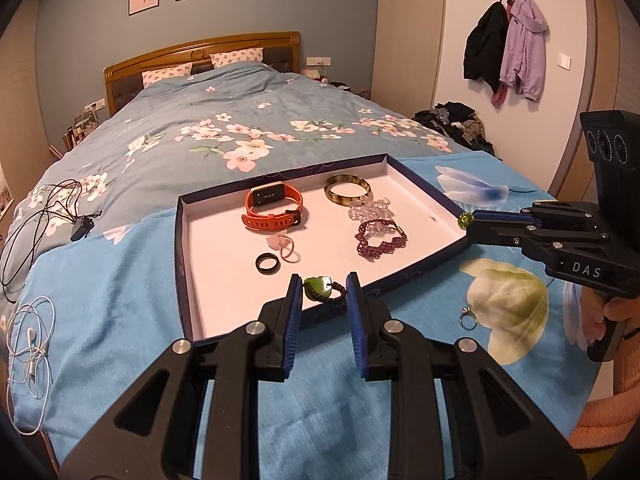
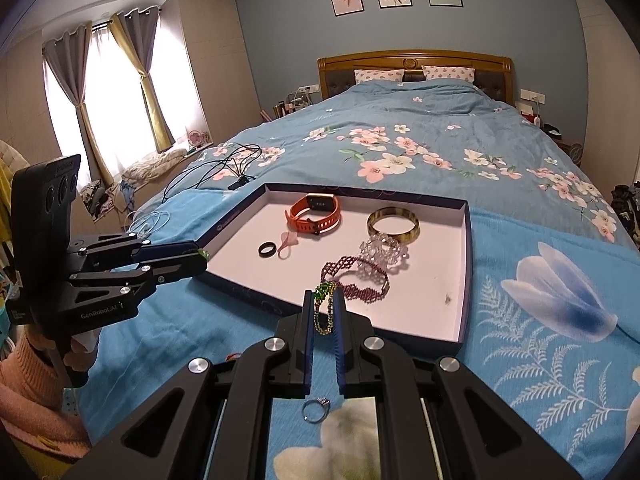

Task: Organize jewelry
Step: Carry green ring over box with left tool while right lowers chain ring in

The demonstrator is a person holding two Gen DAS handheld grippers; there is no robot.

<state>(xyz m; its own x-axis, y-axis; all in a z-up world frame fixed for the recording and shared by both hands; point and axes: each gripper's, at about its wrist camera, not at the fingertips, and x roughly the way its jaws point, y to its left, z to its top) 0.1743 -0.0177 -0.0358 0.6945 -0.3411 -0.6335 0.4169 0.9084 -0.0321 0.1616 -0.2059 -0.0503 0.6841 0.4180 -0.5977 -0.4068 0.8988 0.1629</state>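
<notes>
A shallow navy tray with a white floor (image 1: 224,264) (image 2: 452,312) lies on a blue cloth on the bed. It holds an orange watch (image 1: 272,208) (image 2: 316,212), a black ring (image 1: 266,263) (image 2: 267,249), a pink ring (image 1: 285,249), an amber bangle (image 1: 347,188) (image 2: 393,221), a clear bead bracelet (image 1: 368,209) (image 2: 384,252) and a purple bead bracelet (image 1: 380,238) (image 2: 356,278). My left gripper (image 1: 322,294) (image 2: 202,258) is shut on a green stone bracelet with a dark cord (image 1: 320,289) over the tray's near edge. My right gripper (image 2: 323,312) (image 1: 466,222) is shut on a green bead bracelet (image 2: 325,308).
A silver ring (image 1: 467,317) (image 2: 315,409) lies on the cloth outside the tray. Black cables (image 1: 36,220) and white earphones (image 1: 32,340) lie on the bed to the left. Clothes are piled beside the bed (image 1: 460,120).
</notes>
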